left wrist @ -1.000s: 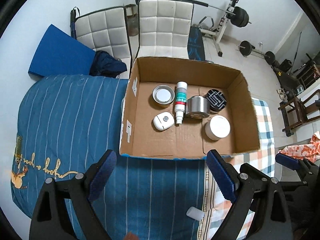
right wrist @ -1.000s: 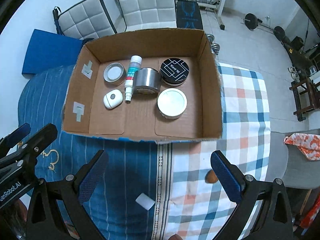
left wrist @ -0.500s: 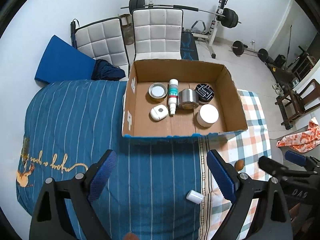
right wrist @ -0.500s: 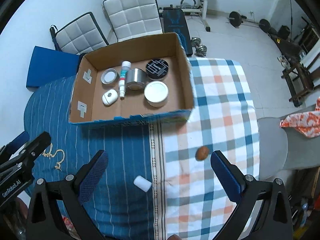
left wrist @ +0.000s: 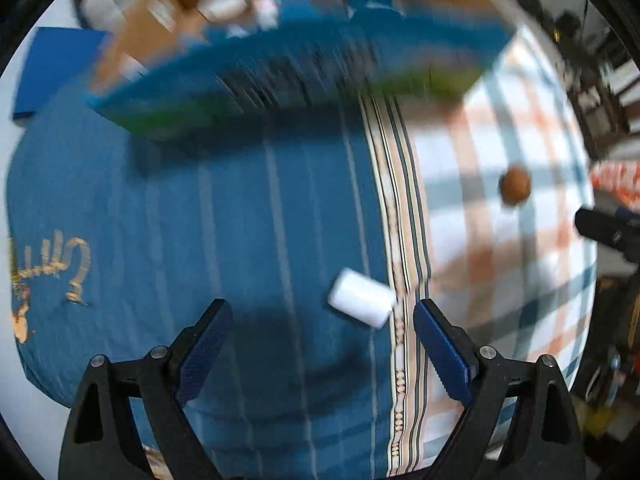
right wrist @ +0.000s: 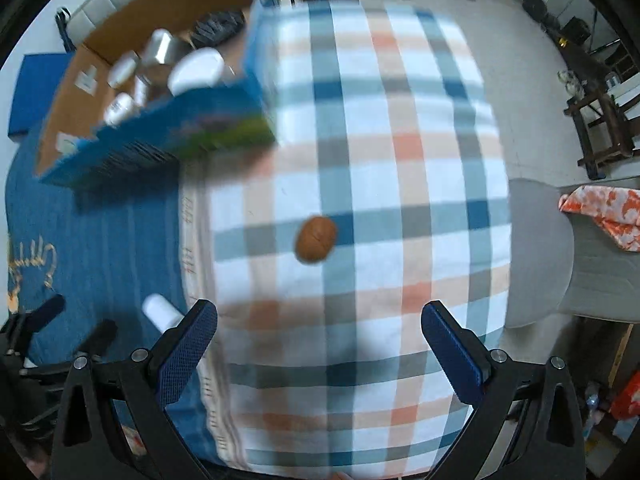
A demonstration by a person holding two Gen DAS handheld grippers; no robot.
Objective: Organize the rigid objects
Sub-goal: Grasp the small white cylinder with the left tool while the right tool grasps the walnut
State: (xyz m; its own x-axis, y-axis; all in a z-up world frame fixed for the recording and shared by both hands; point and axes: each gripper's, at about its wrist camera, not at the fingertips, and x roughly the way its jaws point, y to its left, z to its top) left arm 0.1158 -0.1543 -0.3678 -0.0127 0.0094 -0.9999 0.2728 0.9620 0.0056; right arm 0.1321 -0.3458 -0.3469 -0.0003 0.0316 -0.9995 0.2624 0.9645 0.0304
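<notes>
The left gripper (left wrist: 322,328) points down at the bed with its jaws wide apart and nothing in them. A small white bottle (left wrist: 361,303) lies on its side on the blue striped blanket (left wrist: 240,208), between the two jaws but closer to the right one, not touching either. The right gripper (right wrist: 319,330) is also wide apart and empty. A brown walnut (right wrist: 316,239) sits on the checked cloth (right wrist: 400,160), ahead of those jaws. The cardboard box (right wrist: 160,136) of jars lies farther back.
</notes>
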